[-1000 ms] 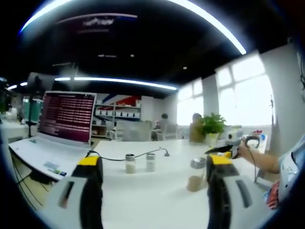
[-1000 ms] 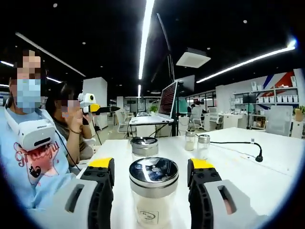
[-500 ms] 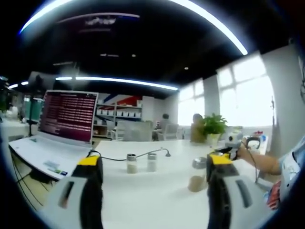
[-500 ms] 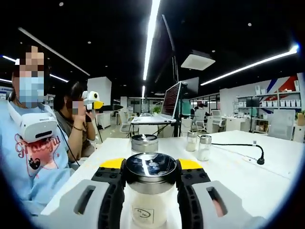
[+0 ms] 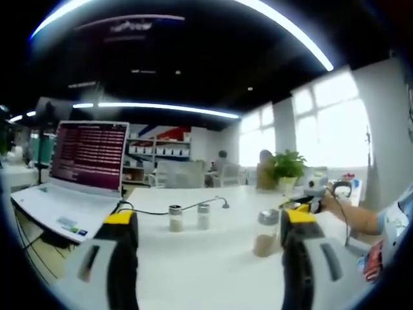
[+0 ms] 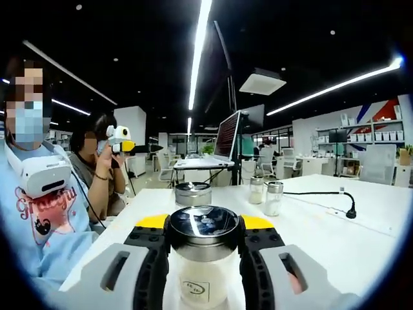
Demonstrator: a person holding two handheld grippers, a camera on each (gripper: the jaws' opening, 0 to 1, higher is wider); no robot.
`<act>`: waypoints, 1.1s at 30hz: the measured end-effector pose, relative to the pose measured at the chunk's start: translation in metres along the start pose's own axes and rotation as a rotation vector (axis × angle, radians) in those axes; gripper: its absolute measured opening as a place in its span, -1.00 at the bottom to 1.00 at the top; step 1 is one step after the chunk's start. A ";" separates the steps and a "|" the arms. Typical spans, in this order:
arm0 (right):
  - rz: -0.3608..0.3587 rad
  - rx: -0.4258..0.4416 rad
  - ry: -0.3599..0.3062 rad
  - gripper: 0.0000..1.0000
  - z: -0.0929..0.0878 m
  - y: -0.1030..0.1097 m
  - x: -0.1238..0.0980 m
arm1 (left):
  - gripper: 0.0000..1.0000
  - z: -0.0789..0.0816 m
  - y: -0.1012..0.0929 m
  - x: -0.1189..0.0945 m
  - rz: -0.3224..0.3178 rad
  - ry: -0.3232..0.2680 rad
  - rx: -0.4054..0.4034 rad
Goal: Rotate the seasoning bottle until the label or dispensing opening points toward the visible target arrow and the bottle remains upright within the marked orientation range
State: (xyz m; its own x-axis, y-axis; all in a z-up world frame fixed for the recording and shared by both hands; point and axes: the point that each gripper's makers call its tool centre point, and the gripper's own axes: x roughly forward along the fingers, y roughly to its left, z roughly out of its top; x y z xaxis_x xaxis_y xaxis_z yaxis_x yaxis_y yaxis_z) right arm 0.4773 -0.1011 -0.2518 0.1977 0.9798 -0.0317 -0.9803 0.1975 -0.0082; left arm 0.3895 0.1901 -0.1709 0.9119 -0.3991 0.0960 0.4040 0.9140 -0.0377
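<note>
Right gripper view looks along the right gripper [image 6: 204, 236], whose yellow-tipped black jaws are closed against both sides of a clear glass seasoning bottle with a shiny metal lid [image 6: 204, 255]; the bottle stands upright on the white tabletop [image 6: 322, 226] and holds pale contents, and a small label near its base is too blurred to read. No arrow or marking can be made out on the tabletop. Directly behind it, a second metal-lidded jar [image 6: 193, 193] shows just its lid and shoulder, the rest being hidden by the held bottle. Farther back stand two small glass shakers [image 6: 266, 194] side by side, near a black cable with a plug end [image 6: 345, 210]. At the far edge, an open laptop [image 6: 227, 135] is seen nearly edge-on. Left gripper view shows the left gripper [image 5: 205, 223] with its jaws spread wide apart and nothing between them. Beyond it stand the two shakers, a glass bottle of brownish seasoning [image 5: 266, 233] partly covered by the right-hand jaw, the laptop's screen with unreadable text, and a potted green plant [image 5: 288, 169].
</note>
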 end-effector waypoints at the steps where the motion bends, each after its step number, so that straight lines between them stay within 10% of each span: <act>1: -0.003 -0.001 0.001 -0.19 0.000 0.000 0.000 | 0.94 0.000 0.000 -0.001 0.001 0.002 -0.002; 33: -0.165 0.008 0.013 -0.20 -0.002 0.005 0.003 | 0.94 -0.005 -0.005 -0.001 0.001 0.021 0.014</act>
State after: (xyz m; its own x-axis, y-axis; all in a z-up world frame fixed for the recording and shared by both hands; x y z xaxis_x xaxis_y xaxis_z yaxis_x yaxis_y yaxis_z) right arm 0.4734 -0.0970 -0.2542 0.3563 0.9333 -0.0434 -0.9343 0.3564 -0.0059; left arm 0.3869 0.1860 -0.1757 0.9138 -0.3993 0.0746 0.4019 0.9154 -0.0234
